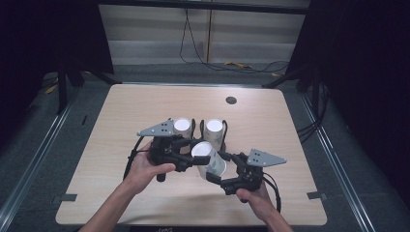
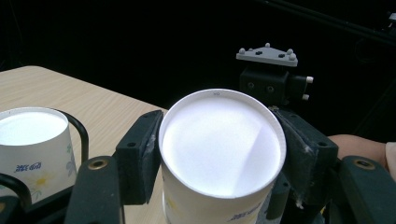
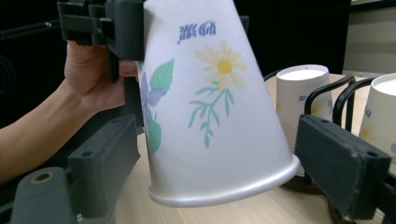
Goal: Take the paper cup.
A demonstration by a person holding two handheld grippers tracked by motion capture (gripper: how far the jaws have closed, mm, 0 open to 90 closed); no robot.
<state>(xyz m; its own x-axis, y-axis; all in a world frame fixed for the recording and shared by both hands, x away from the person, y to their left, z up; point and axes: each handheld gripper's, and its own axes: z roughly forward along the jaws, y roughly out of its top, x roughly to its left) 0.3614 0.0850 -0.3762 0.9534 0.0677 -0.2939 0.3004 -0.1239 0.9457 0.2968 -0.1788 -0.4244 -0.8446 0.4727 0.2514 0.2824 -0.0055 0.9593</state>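
In the high view, three paper cups can be counted: two stand upside down side by side on black wire stands at the middle of the wooden table (image 1: 145,104), the left-hand cup (image 1: 182,126) and the right-hand cup (image 1: 213,130), while the third, a flowered paper cup (image 1: 209,158), is held off the table in front of them, tilted, with its base toward the person's left. The left gripper (image 1: 200,159) pinches that cup near its base, and the right gripper (image 1: 223,170) sits at the cup's rim end. In the left gripper view, the cup's white base (image 2: 222,142) is seen between the two pads (image 2: 140,154), which press on its sides; one standing cup (image 2: 35,144) shows at the left edge. In the right gripper view, the cup's printed wall and rolled rim (image 3: 210,121) hang between the right gripper's spread jaws, with a gap on each side, so they are not gripping it; the two standing cups show behind. As a judgement, the work looks about two-thirds done: two cups are already set on stands, and the third is lifted but not yet placed; whether a third stand waits cannot be told.
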